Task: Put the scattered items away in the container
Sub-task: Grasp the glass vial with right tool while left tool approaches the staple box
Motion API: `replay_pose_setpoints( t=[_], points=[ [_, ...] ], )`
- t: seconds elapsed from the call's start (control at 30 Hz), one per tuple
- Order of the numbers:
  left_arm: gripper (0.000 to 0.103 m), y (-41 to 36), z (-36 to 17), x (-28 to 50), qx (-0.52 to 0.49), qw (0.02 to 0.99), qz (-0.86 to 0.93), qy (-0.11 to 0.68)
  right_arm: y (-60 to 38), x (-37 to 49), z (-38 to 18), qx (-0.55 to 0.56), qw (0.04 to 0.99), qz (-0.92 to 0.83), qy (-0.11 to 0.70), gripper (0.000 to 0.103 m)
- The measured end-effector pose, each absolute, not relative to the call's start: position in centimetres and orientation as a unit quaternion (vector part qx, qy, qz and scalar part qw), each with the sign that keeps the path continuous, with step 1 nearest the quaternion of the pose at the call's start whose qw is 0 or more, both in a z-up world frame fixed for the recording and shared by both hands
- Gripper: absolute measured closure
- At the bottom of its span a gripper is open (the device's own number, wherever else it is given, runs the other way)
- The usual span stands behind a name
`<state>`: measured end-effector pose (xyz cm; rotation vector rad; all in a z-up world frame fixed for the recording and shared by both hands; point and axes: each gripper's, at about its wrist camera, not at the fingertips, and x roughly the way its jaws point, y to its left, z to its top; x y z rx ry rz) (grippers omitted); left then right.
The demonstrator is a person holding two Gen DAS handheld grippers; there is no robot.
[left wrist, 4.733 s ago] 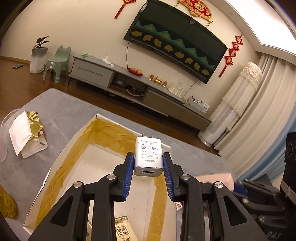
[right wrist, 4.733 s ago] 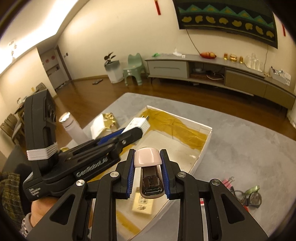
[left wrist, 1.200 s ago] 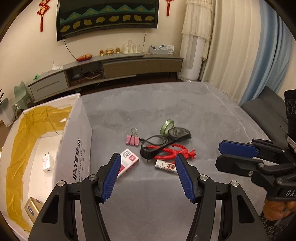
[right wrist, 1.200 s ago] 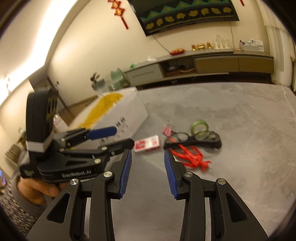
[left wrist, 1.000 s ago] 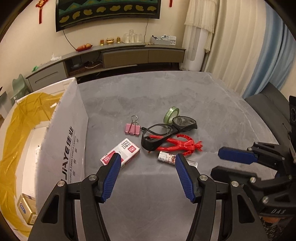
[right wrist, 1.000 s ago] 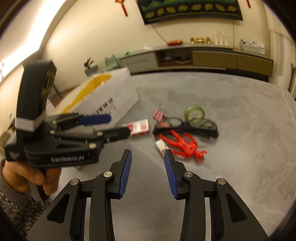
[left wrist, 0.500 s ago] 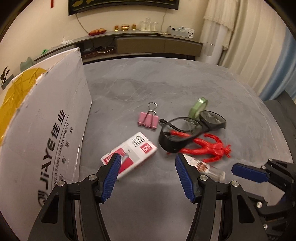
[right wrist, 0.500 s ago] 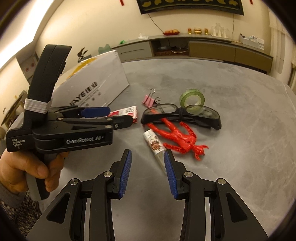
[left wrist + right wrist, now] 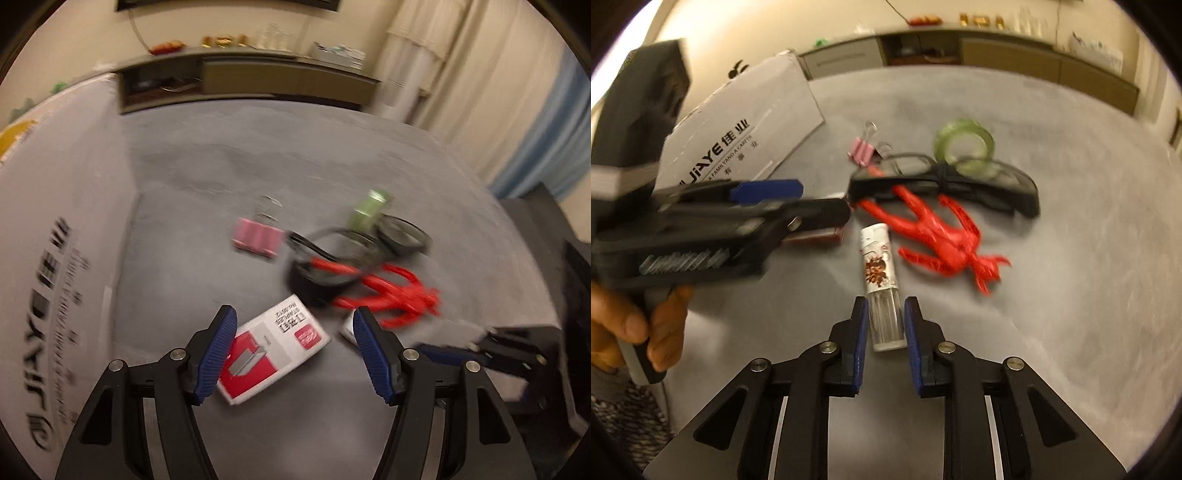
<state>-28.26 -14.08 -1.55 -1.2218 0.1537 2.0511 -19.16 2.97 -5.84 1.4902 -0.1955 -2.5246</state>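
Staples box (image 9: 273, 350), red and white, lies flat on the grey desk (image 9: 221, 177) between the wide-spread jaws of the left gripper (image 9: 291, 350), its left end just beside the left blue pad; whether pad and box touch cannot be told through the blur. At ten o'clock from the box stands the white wall of the cardboard container (image 9: 55, 258), printed with dark lettering. At twelve o'clock lies a pink binder clip (image 9: 258, 242), and at one to two o'clock a cluster: black glasses (image 9: 351, 254), a green tape roll (image 9: 367, 214) behind them and a red toy figure (image 9: 399, 295) just in front.

In the right wrist view the right gripper (image 9: 884, 326) sits low over the desk, jaws set narrow on either side of the clear end of a small tube (image 9: 881, 280) with a printed white label, which points toward twelve o'clock. A sliver of gap shows on each side, so contact is not certain. The red figure lies just at two o'clock of the tube, the glasses beyond it. A hand (image 9: 635, 325) at eight o'clock holds the left gripper's handle.
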Motion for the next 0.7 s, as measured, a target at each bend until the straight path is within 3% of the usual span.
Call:
replay_pose_setpoints(
  t=[0.13,0.2,0.27,0.4,0.43,0.47,0.7],
  points=[
    [0.037,-14.2,-0.9,-26.6,-0.449,0.357,0.813,0.103,3.9,-18.4,-5.2,0.497,0.120,-0.854,-0.098,0.081],
    [0.036,-14.2,-0.9,-26.3,-0.445,0.360,0.811,0.118,4.0,-18.6,-5.1,0.487,0.120,-0.859,-0.101,0.073],
    [0.036,-14.1,-1.1,-25.8,-0.445,0.376,0.802,0.135,3.7,-18.9,-5.3,0.478,0.113,-0.866,-0.092,0.071],
    [0.036,-13.5,-2.6,-25.2,-0.440,0.371,0.797,0.181,2.9,-19.4,-6.1,0.471,0.112,-0.872,-0.078,0.072],
    [0.037,-13.4,-3.0,-25.3,-0.451,0.372,0.791,0.180,2.7,-19.5,-6.0,0.473,0.110,-0.871,-0.071,0.074],
    [0.038,-13.4,-3.3,-25.2,-0.461,0.376,0.784,0.176,2.7,-19.6,-6.0,0.480,0.103,-0.869,-0.065,0.083],
    [0.038,-14.0,-2.4,-24.7,-0.440,0.373,0.798,0.171,3.0,-19.3,-5.8,0.482,0.086,-0.870,-0.057,0.081]
  ],
)
